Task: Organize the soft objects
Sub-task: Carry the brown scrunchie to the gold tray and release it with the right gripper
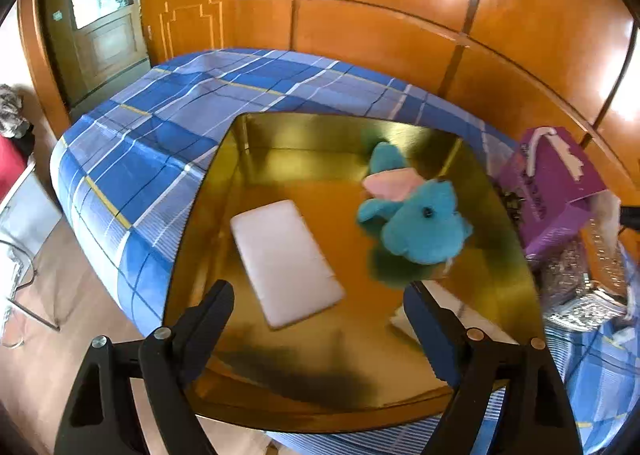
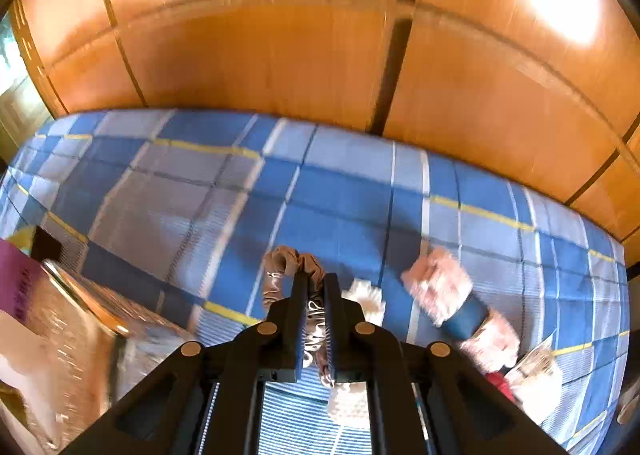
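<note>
A gold-lined open box (image 1: 496, 223) stands on the bed's blue plaid sheet (image 1: 160, 159). Inside it a white rectangular pad (image 1: 284, 259) lies flat, and a teal plush toy (image 1: 420, 223) with a pink ear shows blurred on the right side. My left gripper (image 1: 318, 311) is open over the box's near rim, nothing between its fingers; the toy is just beyond its right finger. In the right wrist view my right gripper (image 2: 316, 281) is shut on a beige satin scrunchie (image 2: 280, 275), lifted off the sheet.
A purple tissue box (image 1: 556, 191) and a shiny clear container (image 1: 580, 283) crowd the gold box's right side. On the sheet lie a pink-and-blue fluffy item (image 2: 452, 295), a white fluffy piece (image 2: 366, 295) and a white knitted item (image 2: 348, 399). Wooden wall panels (image 2: 280, 55) back the bed.
</note>
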`<state>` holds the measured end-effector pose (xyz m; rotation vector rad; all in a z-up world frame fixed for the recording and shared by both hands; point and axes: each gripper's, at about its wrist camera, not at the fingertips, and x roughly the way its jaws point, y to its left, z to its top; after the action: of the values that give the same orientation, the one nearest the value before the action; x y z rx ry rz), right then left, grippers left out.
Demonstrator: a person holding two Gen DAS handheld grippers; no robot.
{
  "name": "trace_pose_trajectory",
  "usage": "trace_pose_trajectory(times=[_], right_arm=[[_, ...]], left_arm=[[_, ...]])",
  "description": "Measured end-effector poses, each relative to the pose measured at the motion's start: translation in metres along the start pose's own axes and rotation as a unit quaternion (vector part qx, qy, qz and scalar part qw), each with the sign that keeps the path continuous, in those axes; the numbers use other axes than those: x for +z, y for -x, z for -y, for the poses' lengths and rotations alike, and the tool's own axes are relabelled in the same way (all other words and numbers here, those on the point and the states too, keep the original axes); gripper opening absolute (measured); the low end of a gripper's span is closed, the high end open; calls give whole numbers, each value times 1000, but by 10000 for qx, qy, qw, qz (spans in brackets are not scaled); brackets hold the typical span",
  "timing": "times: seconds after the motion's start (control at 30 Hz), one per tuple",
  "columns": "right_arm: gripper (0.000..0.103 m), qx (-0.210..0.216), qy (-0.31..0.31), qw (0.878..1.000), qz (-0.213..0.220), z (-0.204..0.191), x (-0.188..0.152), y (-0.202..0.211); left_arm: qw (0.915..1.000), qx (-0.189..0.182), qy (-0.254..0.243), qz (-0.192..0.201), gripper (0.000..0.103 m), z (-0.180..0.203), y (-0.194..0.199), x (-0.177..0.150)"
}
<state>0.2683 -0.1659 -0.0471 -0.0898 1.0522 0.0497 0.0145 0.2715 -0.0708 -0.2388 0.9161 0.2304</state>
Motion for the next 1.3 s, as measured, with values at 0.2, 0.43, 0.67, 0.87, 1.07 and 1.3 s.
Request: trace_pose_trajectory(times=[0.2,0.43,0.67,0.87,1.07,1.3], right_arm=[[7,59,160,9990,421,-17,36,42],[7,336,598,9943,819,-74,66,84],[7,1065,1127,9828,1004,-159,69,116],[7,1891,1691,9631,898,-231,39,134],[7,2737,2020,9397,347,-278,-6,134],[7,2945,2261,9283,-181,-313,-56,105]], left_arm=[[9996,-89,-165,189,87,14,14,1],[9992,-74,-290,266,87,19,21,-5],[9987,33,-340,369,87,17,28,-11],[9974,166,-324,619,87,11,38,-11],[9975,161,-242,637,87,6,38,-10],[9975,186,-112,671,87,0,37,-10]])
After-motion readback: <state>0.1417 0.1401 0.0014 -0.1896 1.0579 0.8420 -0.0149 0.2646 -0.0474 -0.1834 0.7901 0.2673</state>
